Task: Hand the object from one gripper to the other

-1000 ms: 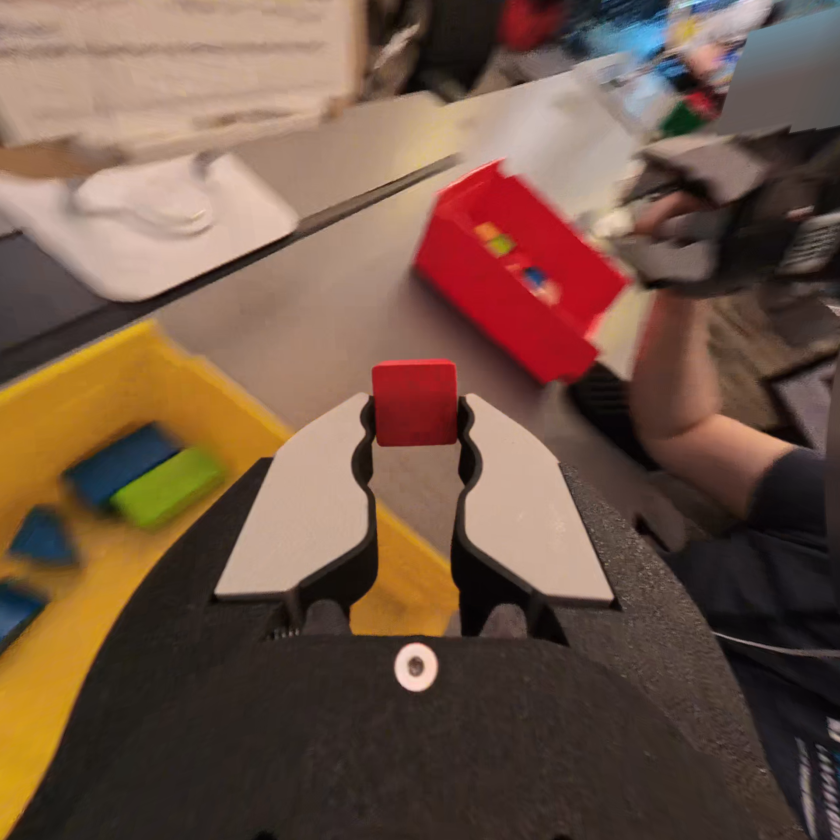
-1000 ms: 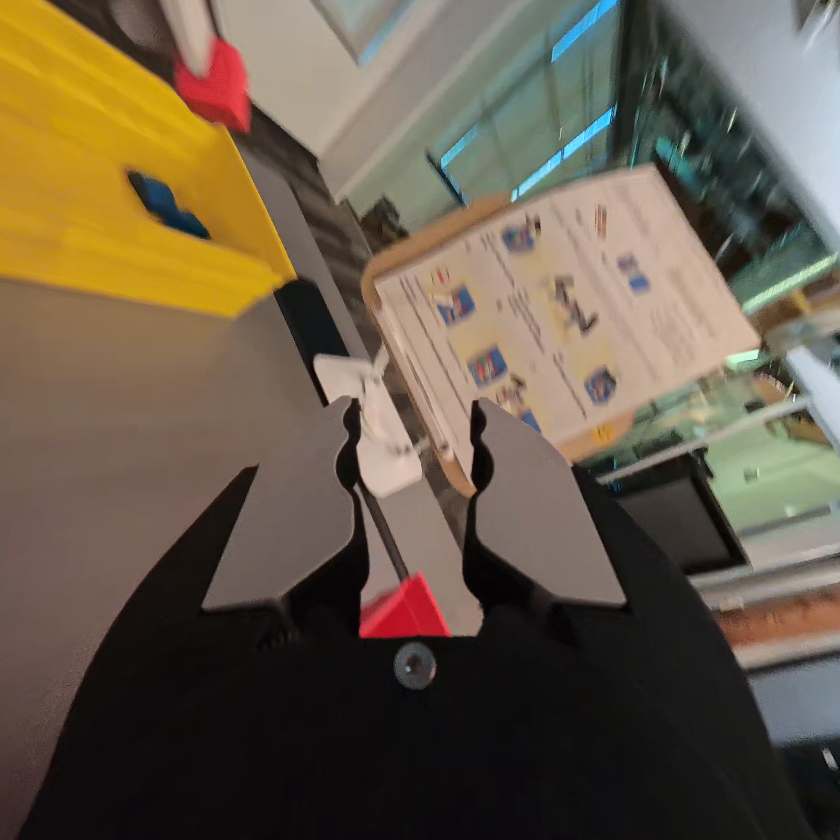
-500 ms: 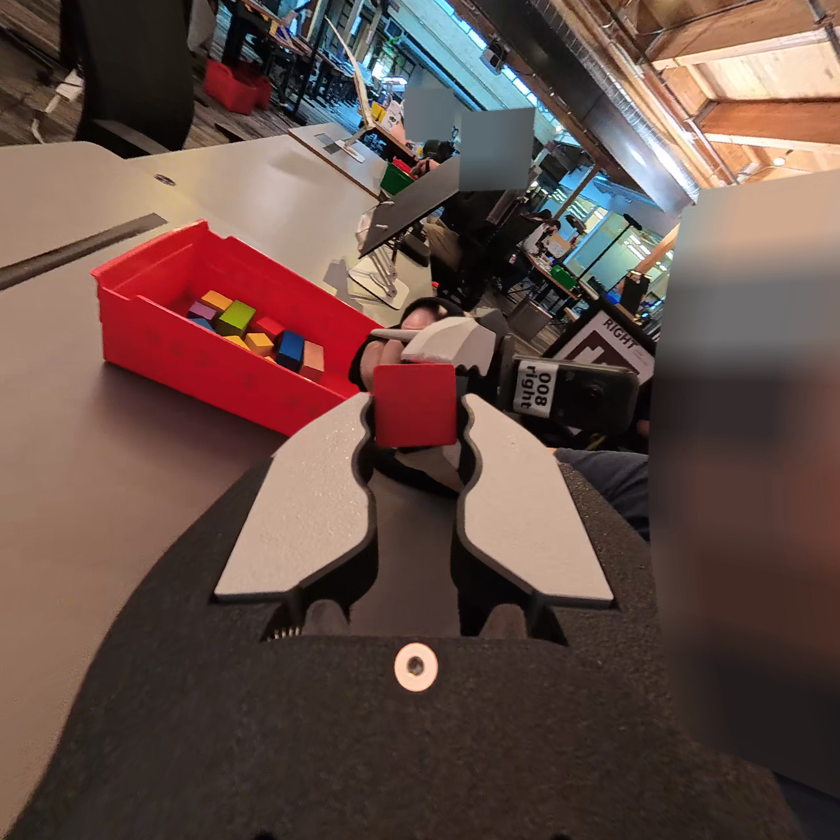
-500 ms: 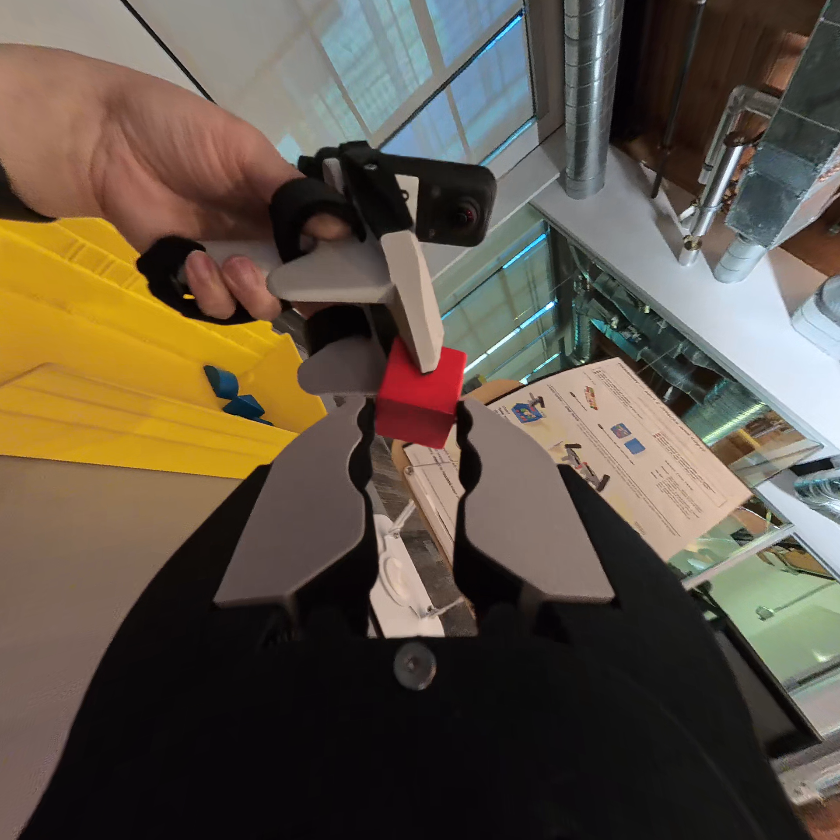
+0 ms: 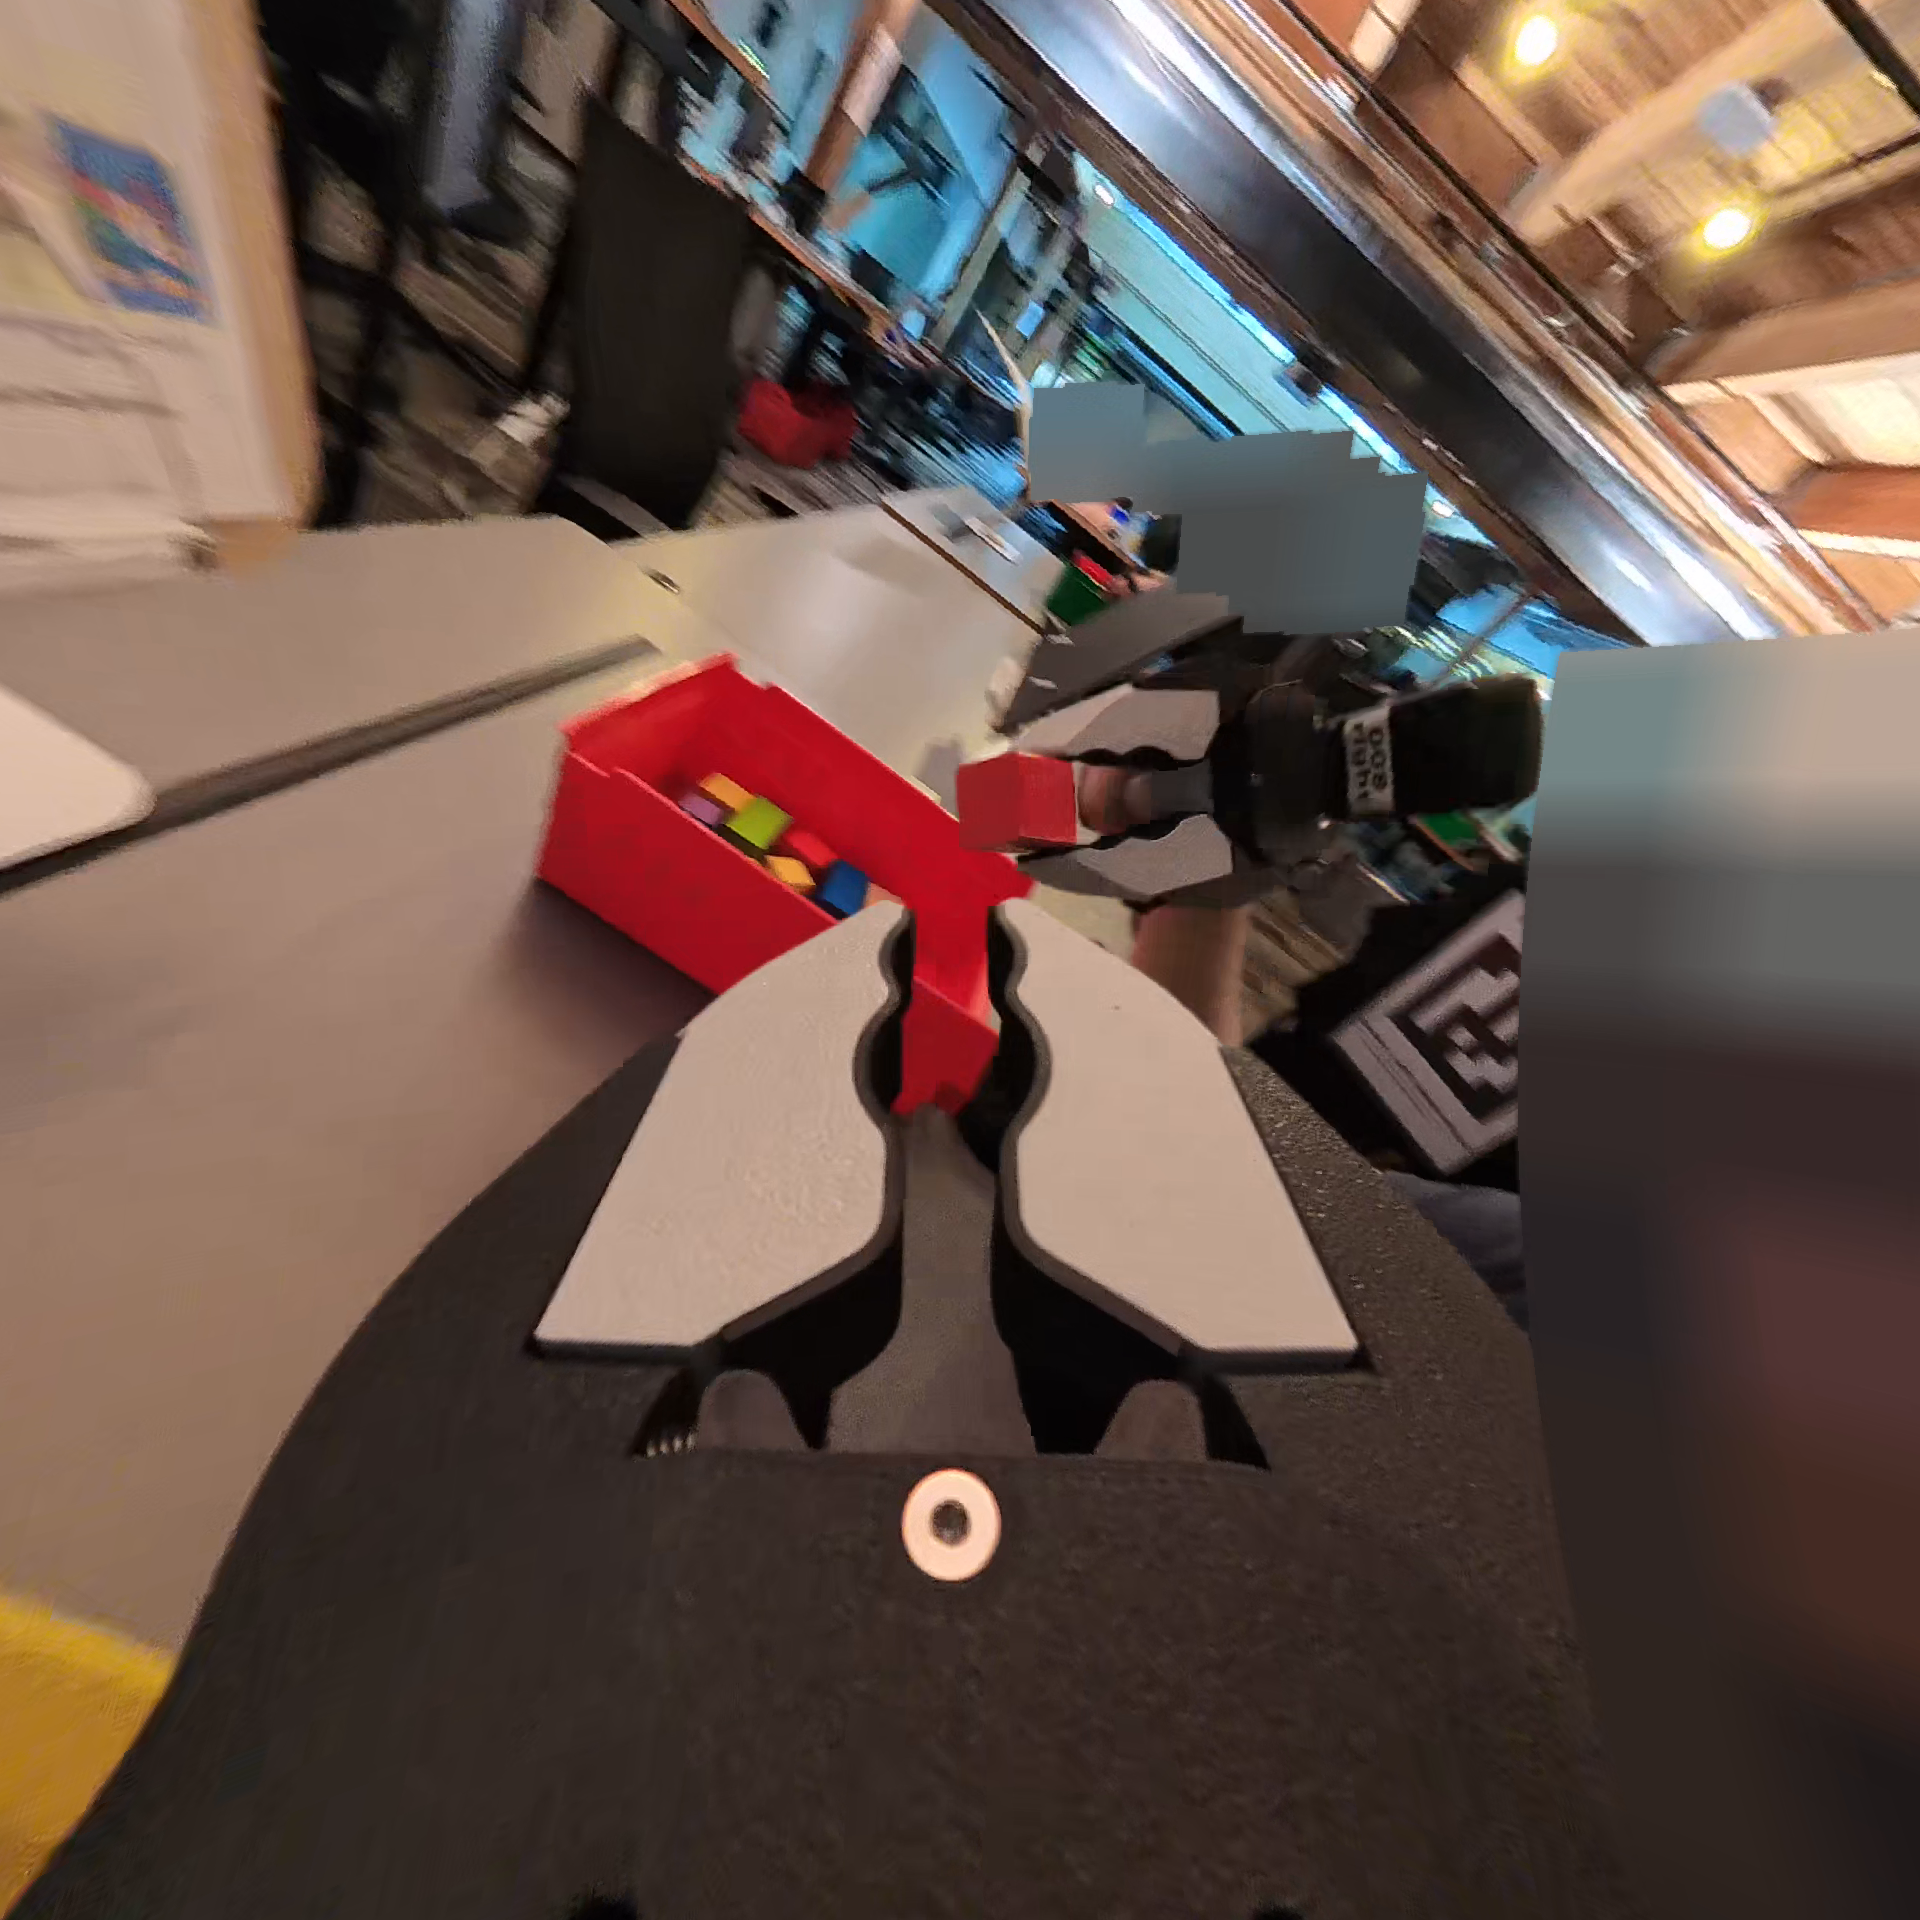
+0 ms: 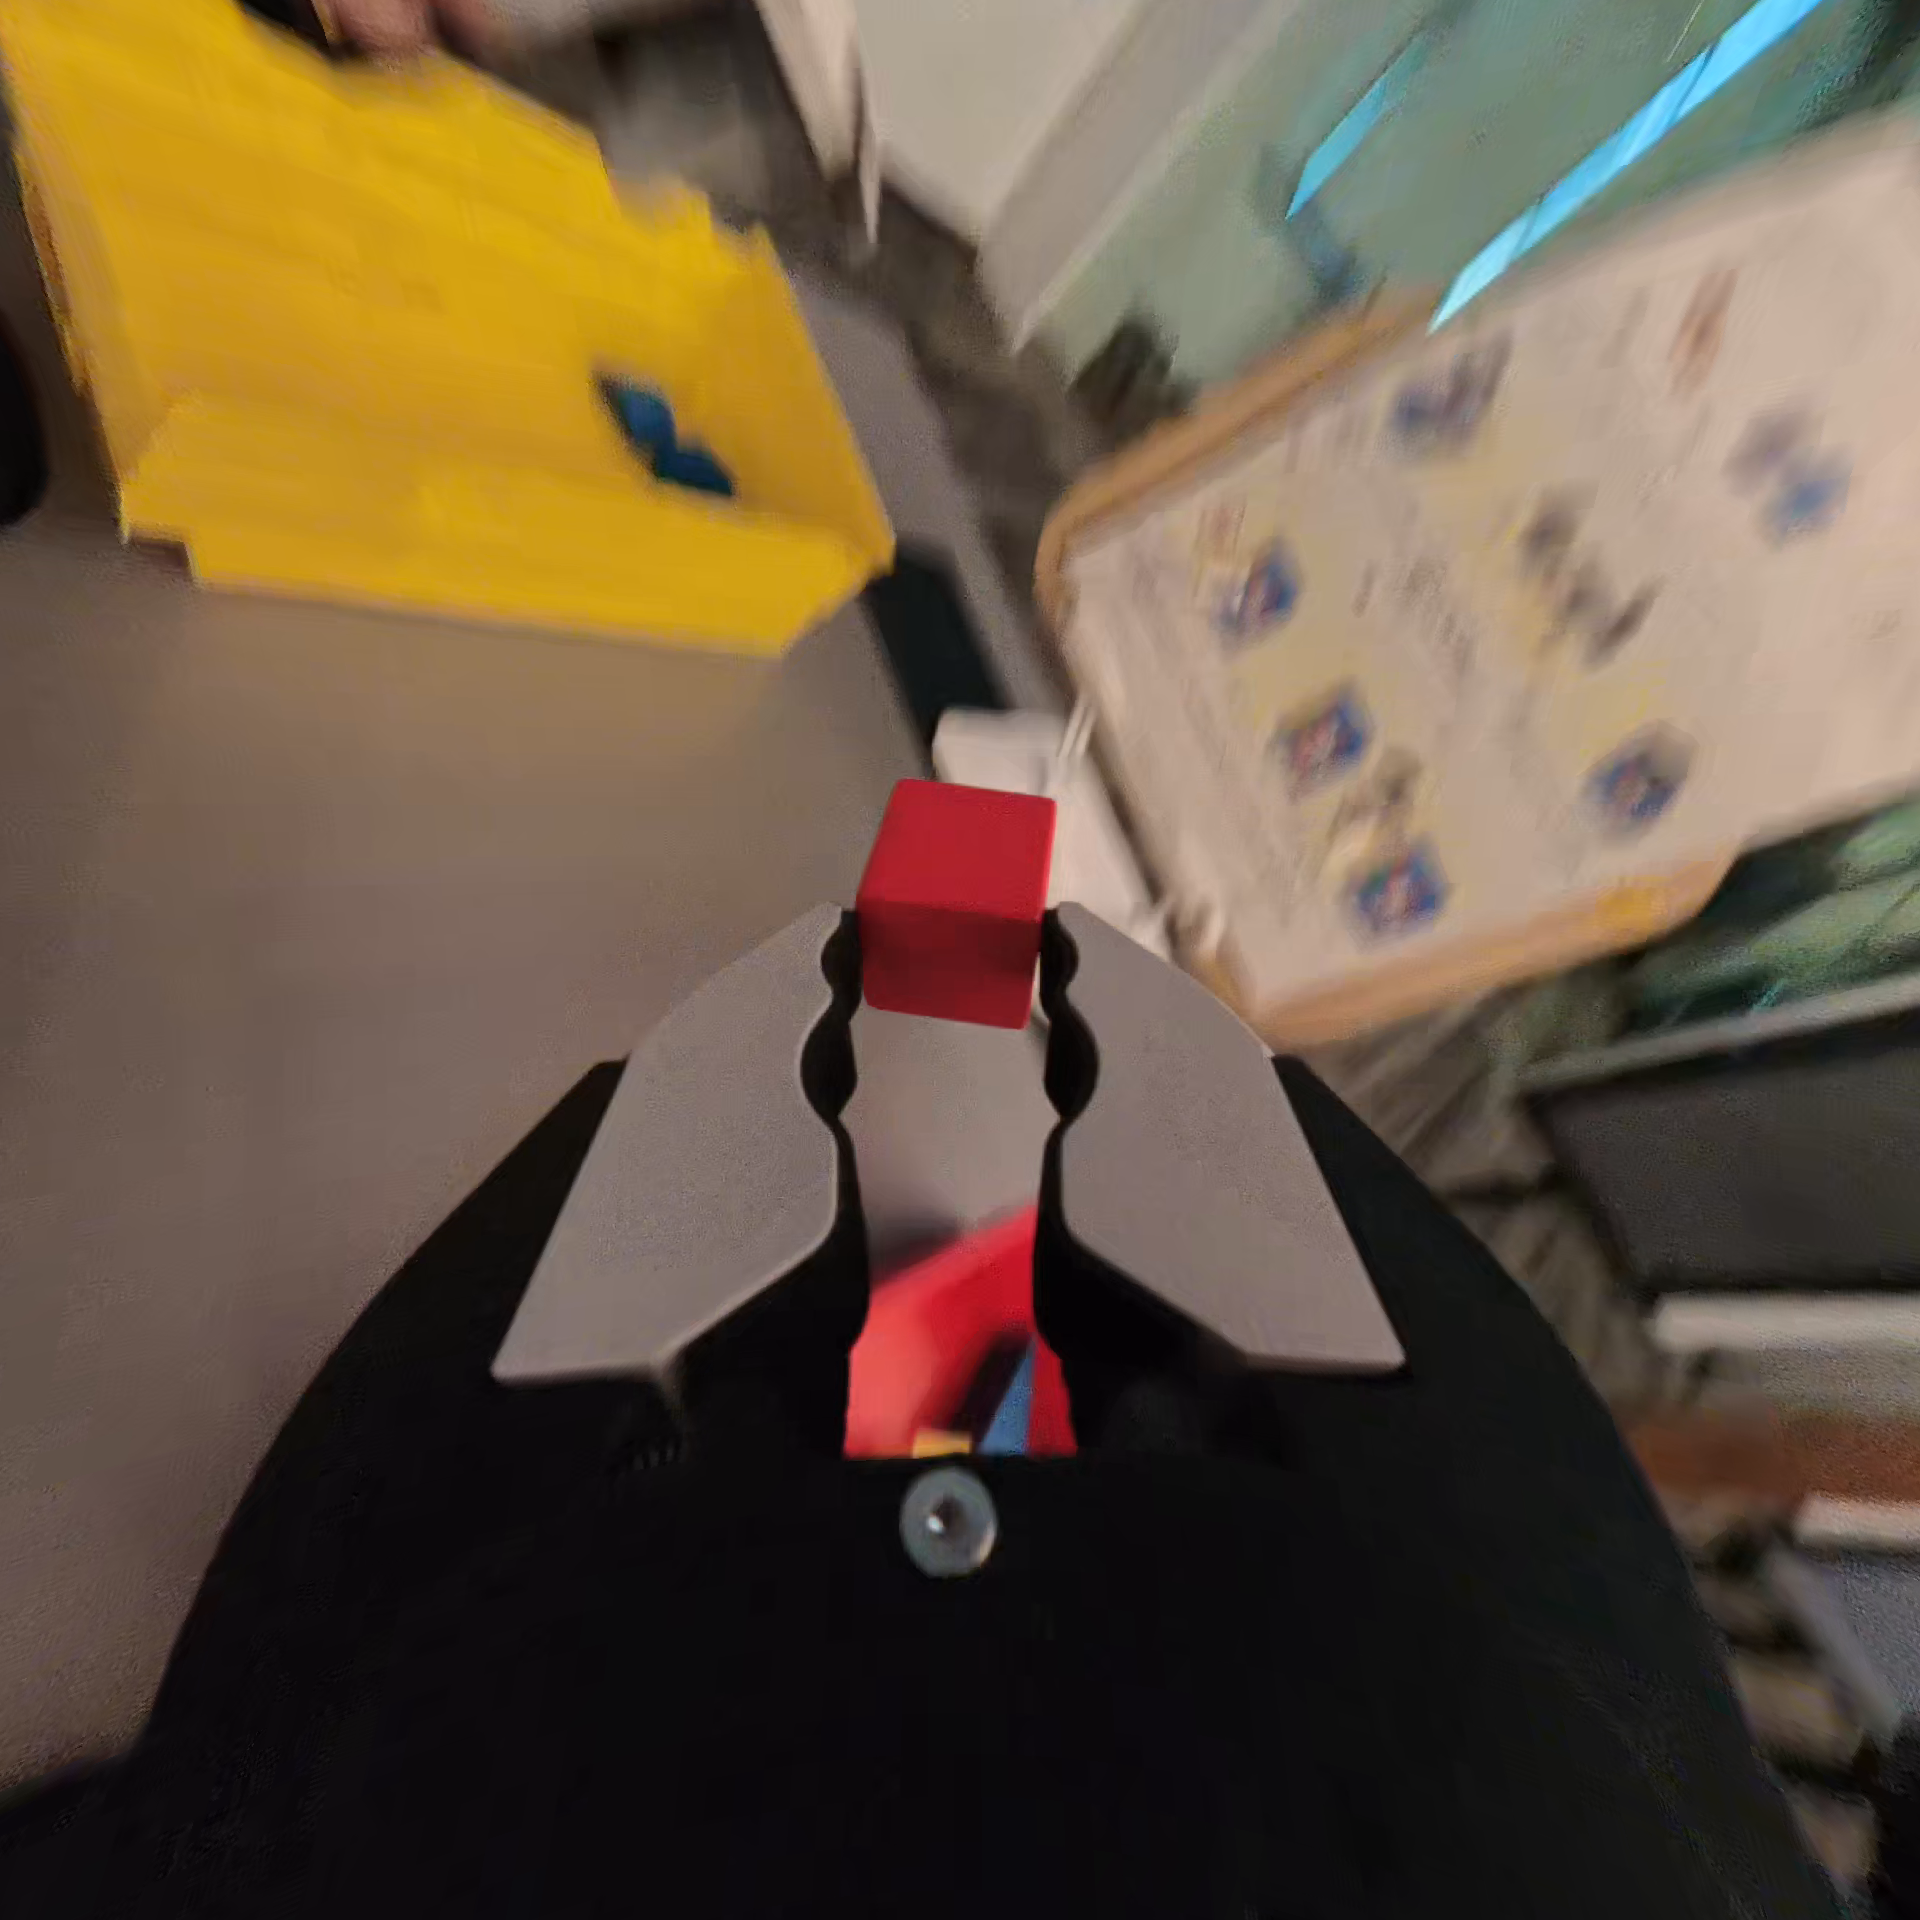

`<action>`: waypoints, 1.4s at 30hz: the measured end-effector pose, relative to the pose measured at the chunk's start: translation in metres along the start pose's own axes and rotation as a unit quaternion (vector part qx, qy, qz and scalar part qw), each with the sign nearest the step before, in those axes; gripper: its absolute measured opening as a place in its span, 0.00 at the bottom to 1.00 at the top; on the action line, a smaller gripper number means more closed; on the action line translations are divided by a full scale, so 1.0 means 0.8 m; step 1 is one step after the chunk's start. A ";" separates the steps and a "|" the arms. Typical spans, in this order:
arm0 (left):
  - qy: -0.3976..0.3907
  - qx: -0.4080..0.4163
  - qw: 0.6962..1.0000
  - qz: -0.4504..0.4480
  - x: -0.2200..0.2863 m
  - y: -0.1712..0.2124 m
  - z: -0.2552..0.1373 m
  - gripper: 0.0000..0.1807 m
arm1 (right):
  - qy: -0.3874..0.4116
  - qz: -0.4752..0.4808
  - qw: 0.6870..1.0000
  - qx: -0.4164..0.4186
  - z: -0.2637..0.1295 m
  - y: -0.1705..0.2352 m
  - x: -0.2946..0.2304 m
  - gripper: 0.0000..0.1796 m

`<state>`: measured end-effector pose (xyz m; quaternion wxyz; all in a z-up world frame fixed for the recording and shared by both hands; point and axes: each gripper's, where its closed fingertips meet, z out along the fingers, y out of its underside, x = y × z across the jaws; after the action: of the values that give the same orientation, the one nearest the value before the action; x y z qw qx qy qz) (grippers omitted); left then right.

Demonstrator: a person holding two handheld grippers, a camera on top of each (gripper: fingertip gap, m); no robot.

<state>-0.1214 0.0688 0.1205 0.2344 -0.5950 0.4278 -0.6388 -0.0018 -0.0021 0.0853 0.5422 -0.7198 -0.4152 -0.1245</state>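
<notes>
Red cube (image 6: 951, 904) between grey claw fingers (image 6: 717, 1132); red bin (image 5: 665, 831) of multicoloured blocks (image 5: 774, 831); yellow bin (image 6: 416, 353); grey bench (image 5: 260, 997).

Small blocks (image 5: 769, 831) lie in a bin (image 5: 644, 873) on the table (image 5: 260, 1018).

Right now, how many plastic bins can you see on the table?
2: a red bin of coloured blocks beyond the left gripper, and a yellow bin beyond the right gripper. Others may be hidden.
</notes>
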 end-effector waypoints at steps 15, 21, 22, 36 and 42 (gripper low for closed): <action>-0.144 0.076 0.977 0.136 0.000 -0.047 -0.093 0.11 | -0.260 0.237 0.805 -0.477 -0.056 0.331 -0.096 0.19; -0.154 0.039 0.968 0.195 0.018 -0.036 -0.086 0.13 | -0.261 0.222 0.789 -0.510 -0.047 0.343 -0.100 0.19; -0.158 0.039 0.965 0.204 0.020 -0.036 -0.086 0.13 | -0.261 0.221 0.786 -0.515 -0.046 0.346 -0.101 0.19; -0.202 0.067 0.935 0.283 0.030 -0.036 -0.093 0.15 | -0.249 0.219 0.786 -0.521 -0.034 0.360 -0.096 0.19; -0.204 0.053 0.937 0.278 0.026 -0.031 -0.088 0.15 | -0.248 0.224 0.790 -0.513 -0.032 0.363 -0.095 0.19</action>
<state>-0.1873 0.0836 0.1582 0.5160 -0.5563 0.4846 -0.4352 0.1702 -0.0800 -0.1494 -0.0159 -0.9713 -0.2370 -0.0116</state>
